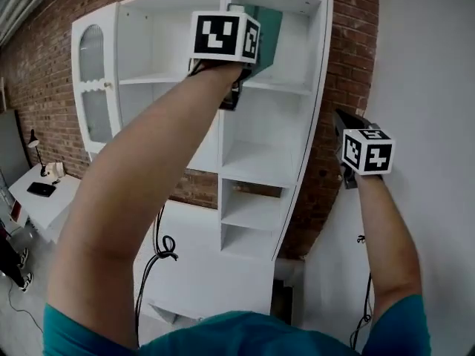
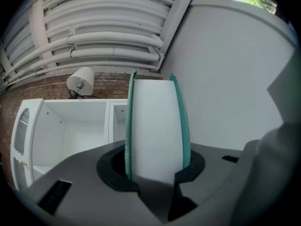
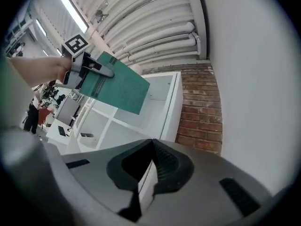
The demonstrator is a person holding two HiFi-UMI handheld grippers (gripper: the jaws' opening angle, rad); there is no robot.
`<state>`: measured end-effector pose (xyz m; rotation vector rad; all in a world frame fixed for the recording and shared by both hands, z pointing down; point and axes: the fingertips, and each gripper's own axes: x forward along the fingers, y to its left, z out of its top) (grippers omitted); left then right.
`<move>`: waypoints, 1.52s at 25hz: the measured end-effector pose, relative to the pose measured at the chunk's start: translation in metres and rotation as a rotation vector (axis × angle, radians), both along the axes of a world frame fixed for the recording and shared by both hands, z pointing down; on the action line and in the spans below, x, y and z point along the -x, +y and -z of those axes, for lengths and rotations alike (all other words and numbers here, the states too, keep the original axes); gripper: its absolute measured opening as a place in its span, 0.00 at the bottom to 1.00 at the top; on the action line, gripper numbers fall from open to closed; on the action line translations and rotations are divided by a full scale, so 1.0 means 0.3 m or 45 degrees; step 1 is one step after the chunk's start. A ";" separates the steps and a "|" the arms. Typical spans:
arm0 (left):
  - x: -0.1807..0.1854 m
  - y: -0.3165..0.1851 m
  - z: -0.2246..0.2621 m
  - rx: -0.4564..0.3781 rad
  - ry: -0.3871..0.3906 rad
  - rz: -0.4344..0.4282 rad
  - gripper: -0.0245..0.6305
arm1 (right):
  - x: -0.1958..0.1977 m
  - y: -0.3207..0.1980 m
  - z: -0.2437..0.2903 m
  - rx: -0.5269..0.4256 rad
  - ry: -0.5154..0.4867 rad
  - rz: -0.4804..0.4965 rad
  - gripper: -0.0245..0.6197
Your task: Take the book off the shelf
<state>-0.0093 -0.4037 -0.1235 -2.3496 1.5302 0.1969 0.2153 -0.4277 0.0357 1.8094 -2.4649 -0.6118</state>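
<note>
A teal-covered book (image 1: pixel 269 30) is up in front of the top right compartment of the white shelf unit (image 1: pixel 260 165). My left gripper (image 1: pixel 245 67) is shut on it. In the left gripper view the book's white page edge (image 2: pixel 155 126) stands upright between the jaws, a teal cover on each side. The right gripper view shows the book (image 3: pixel 117 86) tilted in the air, clamped by the left gripper (image 3: pixel 91 69). My right gripper (image 1: pixel 339 121) hangs to the right of the shelf by the white wall. Its jaws (image 3: pixel 151 147) are closed together with nothing in them.
The shelf unit's other compartments look bare, and it has a glass door (image 1: pixel 93 87) at the left. Behind it is a brick wall (image 1: pixel 349 65), with a white wall (image 1: pixel 434 87) to the right. A white desk (image 1: pixel 44 195) stands far left. Cables (image 1: pixel 159 251) hang below.
</note>
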 end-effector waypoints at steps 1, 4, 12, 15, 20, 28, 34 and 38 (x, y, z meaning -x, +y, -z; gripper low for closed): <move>0.013 0.022 -0.005 -0.004 -0.005 0.001 0.29 | 0.010 0.008 -0.006 0.004 0.004 0.005 0.07; 0.056 0.094 -0.033 -0.017 -0.023 0.006 0.29 | 0.041 0.037 -0.029 0.011 0.016 0.028 0.07; 0.182 0.240 -0.202 -0.019 -0.076 0.039 0.29 | 0.171 0.096 -0.124 0.016 0.001 0.163 0.07; 0.228 0.273 -0.269 -0.007 -0.101 0.056 0.29 | 0.224 0.107 -0.162 0.029 -0.008 0.213 0.07; 0.296 0.285 -0.406 0.056 -0.065 0.055 0.29 | 0.294 0.119 -0.238 0.069 -0.007 0.274 0.07; 0.409 0.290 -0.664 0.125 -0.063 0.087 0.29 | 0.330 0.134 -0.394 0.146 -0.027 0.341 0.07; 0.493 0.279 -0.918 0.212 -0.024 0.128 0.29 | 0.346 0.122 -0.511 0.213 -0.048 0.368 0.07; 0.536 0.252 -1.107 0.326 0.043 0.133 0.29 | 0.363 0.130 -0.581 0.252 -0.074 0.406 0.07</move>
